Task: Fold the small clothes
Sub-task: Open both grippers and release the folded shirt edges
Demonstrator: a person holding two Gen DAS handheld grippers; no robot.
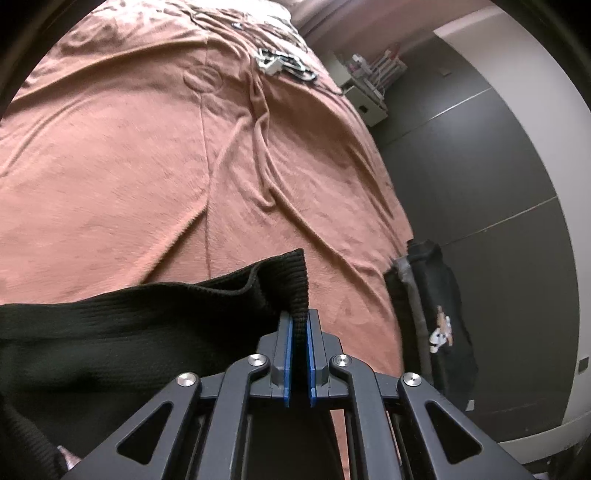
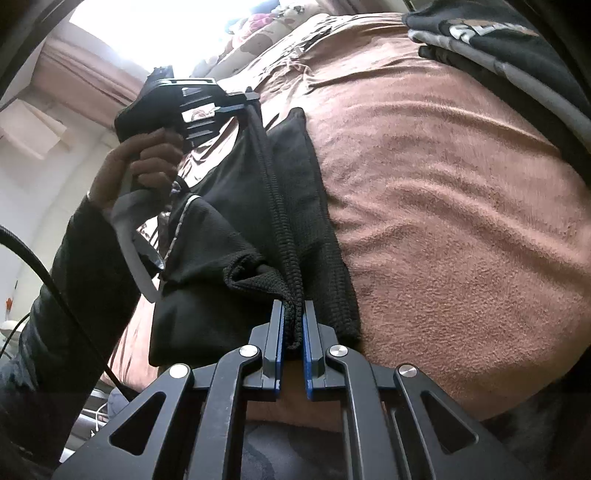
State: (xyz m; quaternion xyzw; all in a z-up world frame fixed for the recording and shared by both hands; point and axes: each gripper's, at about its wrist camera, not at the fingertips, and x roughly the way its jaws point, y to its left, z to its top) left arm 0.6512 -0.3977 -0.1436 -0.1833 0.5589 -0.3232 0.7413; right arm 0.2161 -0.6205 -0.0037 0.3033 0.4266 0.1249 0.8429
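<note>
The black knit garment (image 2: 258,221) is held stretched between both grippers above the near edge of the bed (image 2: 461,221). The right gripper (image 2: 292,314) is clamped narrow on one ribbed corner. The left gripper (image 1: 300,325) is clamped narrow on the opposite ribbed corner. The bed carries a salmon blanket (image 1: 147,166). A second dark garment with grey trim (image 2: 498,48) lies near the bed's far right corner in the right wrist view.

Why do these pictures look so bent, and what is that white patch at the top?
Left wrist view: the fisheye lens bulges the bed cover and curves the floor lines; dark corners ring the picture. Right wrist view: the same bending, and a window glares pure white; the black garment shows little detail.
</note>
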